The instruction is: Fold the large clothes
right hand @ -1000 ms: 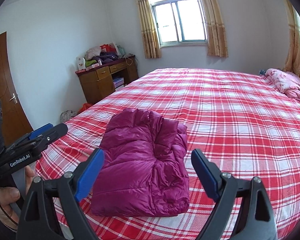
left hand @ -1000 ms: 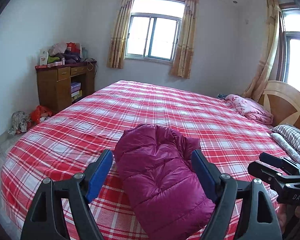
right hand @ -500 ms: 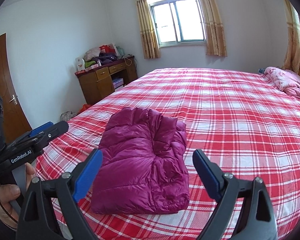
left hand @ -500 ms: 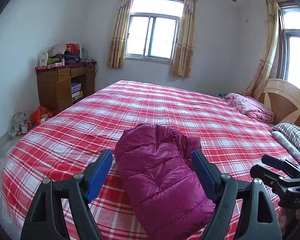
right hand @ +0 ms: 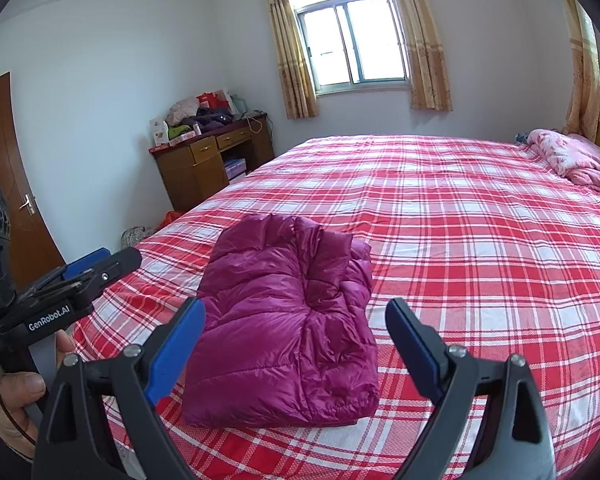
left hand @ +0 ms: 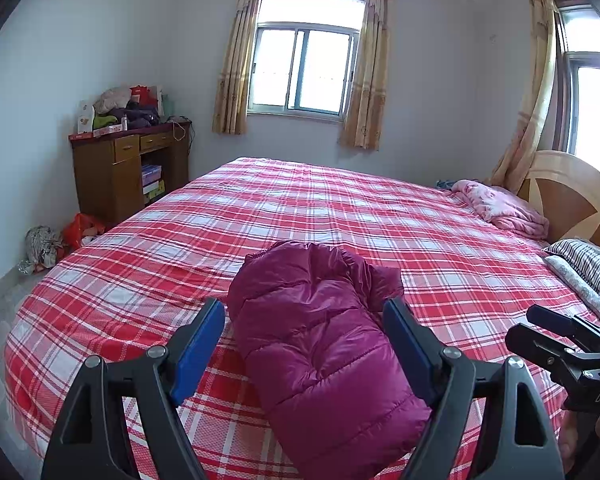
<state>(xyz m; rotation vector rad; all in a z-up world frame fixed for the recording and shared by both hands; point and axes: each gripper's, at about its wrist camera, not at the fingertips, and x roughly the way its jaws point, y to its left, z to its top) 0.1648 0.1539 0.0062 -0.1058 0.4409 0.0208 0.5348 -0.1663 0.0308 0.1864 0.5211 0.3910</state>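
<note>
While both grippers hover with jaws spread wide and holding nothing, the folded purple jacket (left hand: 320, 336) lies on the bed (left hand: 140, 280), straight ahead of the left gripper (left hand: 304, 344) and the right gripper (right hand: 296, 344), its long side running near to far.

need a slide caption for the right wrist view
Open right tongs above a folded magenta puffer jacket on a red plaid bed, left tongs at the frame's left edge.
</note>
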